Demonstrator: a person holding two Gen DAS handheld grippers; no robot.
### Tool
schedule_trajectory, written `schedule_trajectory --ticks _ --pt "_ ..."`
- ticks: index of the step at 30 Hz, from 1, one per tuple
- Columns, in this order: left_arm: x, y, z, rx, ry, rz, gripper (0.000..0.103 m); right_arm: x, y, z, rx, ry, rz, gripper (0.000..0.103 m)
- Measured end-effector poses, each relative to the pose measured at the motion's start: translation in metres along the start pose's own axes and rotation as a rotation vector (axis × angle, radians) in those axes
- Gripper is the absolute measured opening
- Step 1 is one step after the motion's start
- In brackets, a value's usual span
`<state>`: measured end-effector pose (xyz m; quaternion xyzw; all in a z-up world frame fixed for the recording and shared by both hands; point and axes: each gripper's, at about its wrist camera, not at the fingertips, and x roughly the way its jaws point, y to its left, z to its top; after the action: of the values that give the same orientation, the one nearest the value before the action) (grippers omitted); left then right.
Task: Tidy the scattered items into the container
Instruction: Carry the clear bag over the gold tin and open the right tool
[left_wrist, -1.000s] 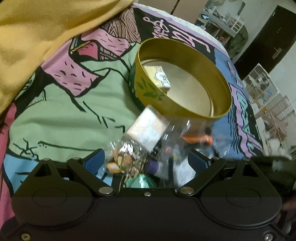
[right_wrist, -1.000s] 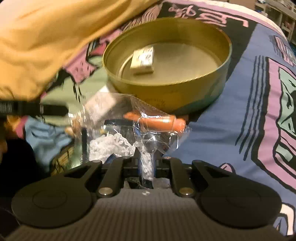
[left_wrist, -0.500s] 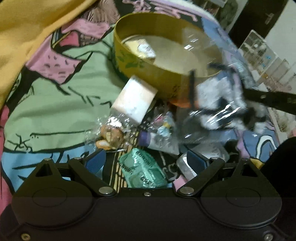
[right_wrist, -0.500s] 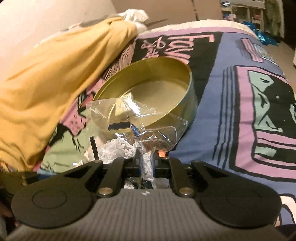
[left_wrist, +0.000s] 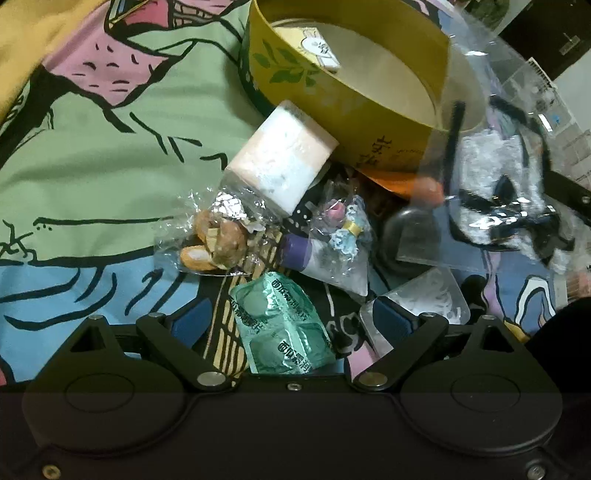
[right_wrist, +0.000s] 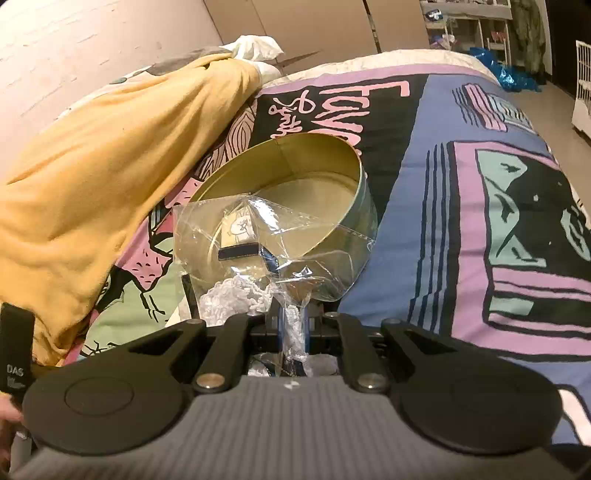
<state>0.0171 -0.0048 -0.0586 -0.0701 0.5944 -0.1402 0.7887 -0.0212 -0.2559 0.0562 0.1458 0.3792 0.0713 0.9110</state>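
The clear plastic bag (right_wrist: 273, 236) with white lace and a dark strip inside hangs from my right gripper (right_wrist: 293, 325), whose jaws are pressed together on the bag's crumpled neck. In the right wrist view the bag sits in front of the round gold tin (right_wrist: 295, 192), lifted off the bed and close to the near rim; I cannot tell whether it is already over the opening. The tin holds one small box printed with a cartoon rabbit (left_wrist: 319, 48). So the step in hand, as I judge it, is carrying this bag to the tin. The next move calls for bringing it over the rim, lowering it so the floppy plastic clears the wall, then releasing.

My left gripper (left_wrist: 291, 321) points steeply down with its blue pads spread apart over the remaining pile, holding nothing. Between the pads lies a green foil blister pack (left_wrist: 284, 325). The right pad touches or overlaps a small clear bag of white bits (left_wrist: 428, 299). Further out are a bagged brown figurine (left_wrist: 218, 243), a bagged blue-and-pink figure (left_wrist: 343, 229) on a purple tube (left_wrist: 299, 251), and a pale pink-and-white block (left_wrist: 284, 155) leaning at the tin's outer wall. I would take the green pack next, closing squarely so the neighbouring bag is not caught.

All this rests on a cartoon-print bedspread (right_wrist: 461, 184), beside a yellow blanket (right_wrist: 110, 166).
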Motion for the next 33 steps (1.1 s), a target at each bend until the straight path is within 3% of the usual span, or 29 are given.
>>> schedule_trajectory --ticks 10,25,33 --pt "0.008 0.007 0.002 -0.043 0.062 -0.005 0.092 -0.011 0.014 0.022 -0.056 -0.037 -0.016 0.012" --pt "0.004 0.01 0.001 -0.033 0.059 -0.052 0.082 -0.015 0.043 0.07 -0.108 -0.127 -0.011 0.012" --pt "0.004 0.008 -0.001 -0.012 0.059 -0.059 0.079 -0.003 0.058 0.091 -0.119 -0.133 -0.025 0.012"
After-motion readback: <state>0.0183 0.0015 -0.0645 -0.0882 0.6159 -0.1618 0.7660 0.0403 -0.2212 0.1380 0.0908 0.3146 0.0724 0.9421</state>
